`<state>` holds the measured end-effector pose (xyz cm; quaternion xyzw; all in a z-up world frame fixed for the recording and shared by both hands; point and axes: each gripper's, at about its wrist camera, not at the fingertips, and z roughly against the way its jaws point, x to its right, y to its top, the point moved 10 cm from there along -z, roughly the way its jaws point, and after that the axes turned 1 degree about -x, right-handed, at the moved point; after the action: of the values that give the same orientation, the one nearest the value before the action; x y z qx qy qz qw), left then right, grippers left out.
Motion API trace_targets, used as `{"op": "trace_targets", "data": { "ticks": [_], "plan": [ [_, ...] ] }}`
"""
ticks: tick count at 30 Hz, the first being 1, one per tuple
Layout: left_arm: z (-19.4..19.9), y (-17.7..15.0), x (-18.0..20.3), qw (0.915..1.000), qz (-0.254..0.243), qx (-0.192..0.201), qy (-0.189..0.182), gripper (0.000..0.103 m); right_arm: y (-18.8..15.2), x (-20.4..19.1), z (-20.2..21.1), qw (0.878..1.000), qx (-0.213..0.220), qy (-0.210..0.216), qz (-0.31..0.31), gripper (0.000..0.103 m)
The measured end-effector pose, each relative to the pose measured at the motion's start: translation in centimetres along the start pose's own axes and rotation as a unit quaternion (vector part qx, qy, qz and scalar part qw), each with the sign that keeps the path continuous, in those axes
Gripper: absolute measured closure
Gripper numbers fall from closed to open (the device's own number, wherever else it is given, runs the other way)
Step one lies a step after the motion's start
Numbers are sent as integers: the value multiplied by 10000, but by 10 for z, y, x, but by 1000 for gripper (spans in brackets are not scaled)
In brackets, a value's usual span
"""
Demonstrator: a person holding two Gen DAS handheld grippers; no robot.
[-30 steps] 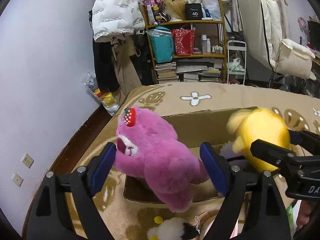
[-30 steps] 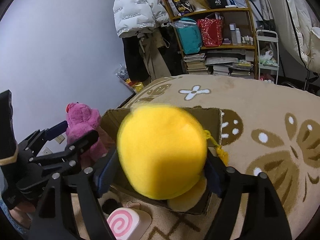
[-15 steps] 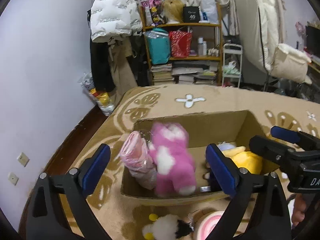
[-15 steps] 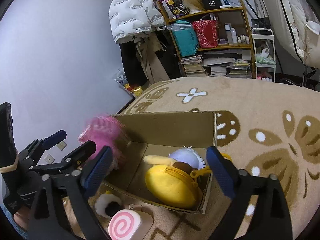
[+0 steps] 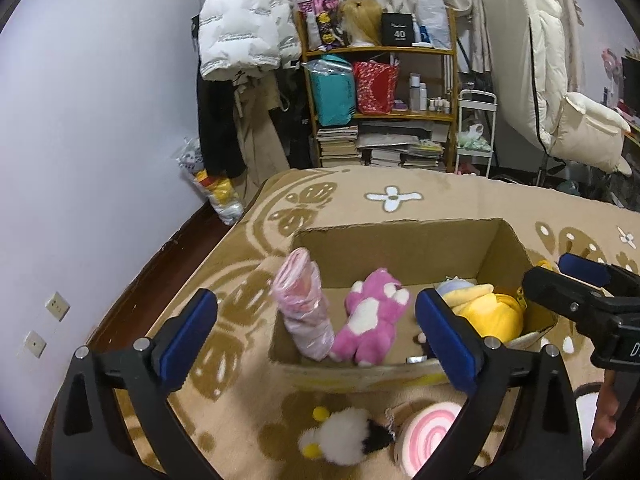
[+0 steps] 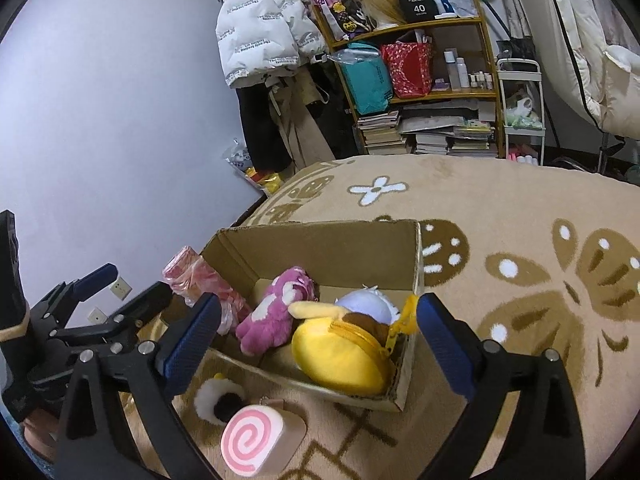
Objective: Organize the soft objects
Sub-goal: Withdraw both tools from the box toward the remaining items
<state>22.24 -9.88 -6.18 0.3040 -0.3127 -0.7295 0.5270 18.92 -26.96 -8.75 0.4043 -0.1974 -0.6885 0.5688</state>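
Observation:
An open cardboard box (image 5: pixel 400 225) (image 6: pixel 320 227) sits on the patterned carpet. Inside lie a pink plush bear (image 5: pixel 372 316) (image 6: pixel 276 316), a yellow plush (image 5: pixel 492 314) (image 6: pixel 340 356), a pale lavender plush (image 6: pixel 368 304) and a pink plastic-wrapped roll (image 5: pixel 304 304) (image 6: pixel 200 276) that leans on the left wall. My left gripper (image 5: pixel 316 308) hovers over the box's near left side, jaws opening, nothing between them. My right gripper (image 6: pixel 320 312) is open above the near right side, also without anything in it. A swirl-cake plush (image 5: pixel 432 436) (image 6: pixel 252 440) and a fluffy white-and-black plush (image 5: pixel 340 436) (image 6: pixel 220 396) lie on the carpet in front of the box.
A lilac wall (image 5: pixel 100 140) with sockets and a strip of dark wood floor run along the left. At the back stand a crowded wooden shelf (image 5: pixel 380 80), hanging coats (image 5: pixel 244 32), stacked books, a white cart (image 5: pixel 476 128) and a cream chair (image 5: pixel 588 132).
A second ago my left gripper held the pink bear and my right the yellow plush over the box. Both toys dropped in and now lie there; both jaws have widened.

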Motion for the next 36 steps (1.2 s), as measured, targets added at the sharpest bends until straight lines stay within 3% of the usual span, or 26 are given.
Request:
{"op": "trace_targets", "data": {
  "ticks": [21,36],
  "plan": [
    [59,-41,-38,9982,238,-356,431,4,-51,-8,64,9984,-414,-368,62,0],
    [52,-73,-45,9956,205,-818,405,4,-89,18,68,9928,-862,-735,-378,0]
  ]
}}
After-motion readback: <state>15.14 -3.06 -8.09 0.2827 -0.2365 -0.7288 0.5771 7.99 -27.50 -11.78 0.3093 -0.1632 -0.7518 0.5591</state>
